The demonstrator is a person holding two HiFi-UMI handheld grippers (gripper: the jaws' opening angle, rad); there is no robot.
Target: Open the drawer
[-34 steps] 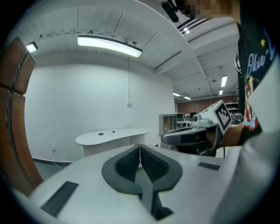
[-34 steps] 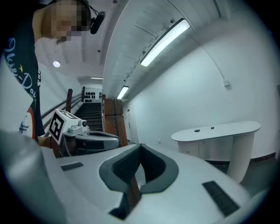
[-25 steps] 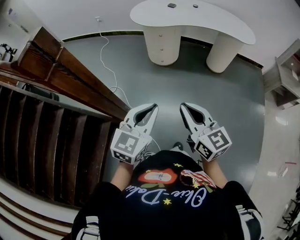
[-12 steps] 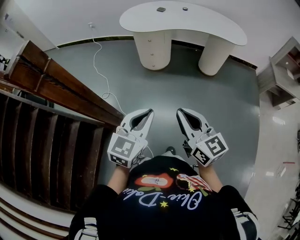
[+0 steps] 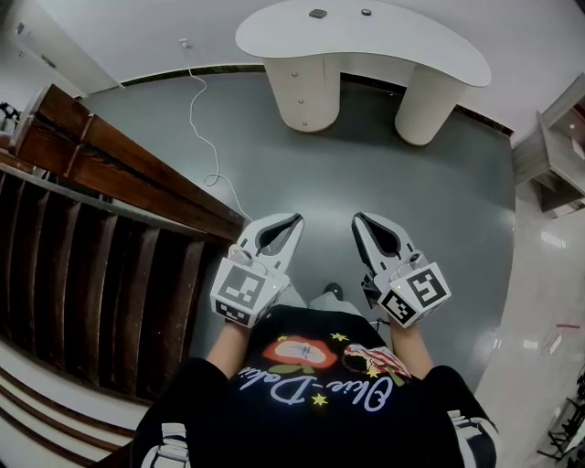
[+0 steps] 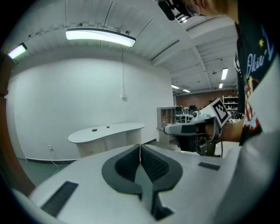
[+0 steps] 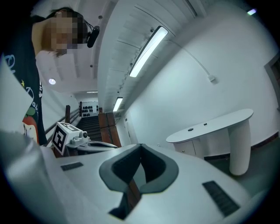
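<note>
A white curved desk [image 5: 366,41] stands at the far side of the grey floor. Its left pedestal [image 5: 306,91] carries a column of small drawer knobs, and the drawers look closed. My left gripper [image 5: 297,218] and right gripper [image 5: 358,219] are held side by side in front of the person's chest, well short of the desk. Both are shut with nothing between the jaws. In the left gripper view the left gripper [image 6: 140,145] points at the desk [image 6: 107,131]. In the right gripper view the right gripper [image 7: 140,145] has the desk [image 7: 210,127] to its right.
A dark wooden stair railing [image 5: 119,164] runs along the left. A white cable [image 5: 196,110] trails over the floor from the wall. A shelf unit [image 5: 558,146] stands at the right. Two small dark items [image 5: 317,14] lie on the desk top.
The person has stepped forward, so the desk looks slightly nearer and the railing has slid in the view. Both grippers stay shut and side by side.
</note>
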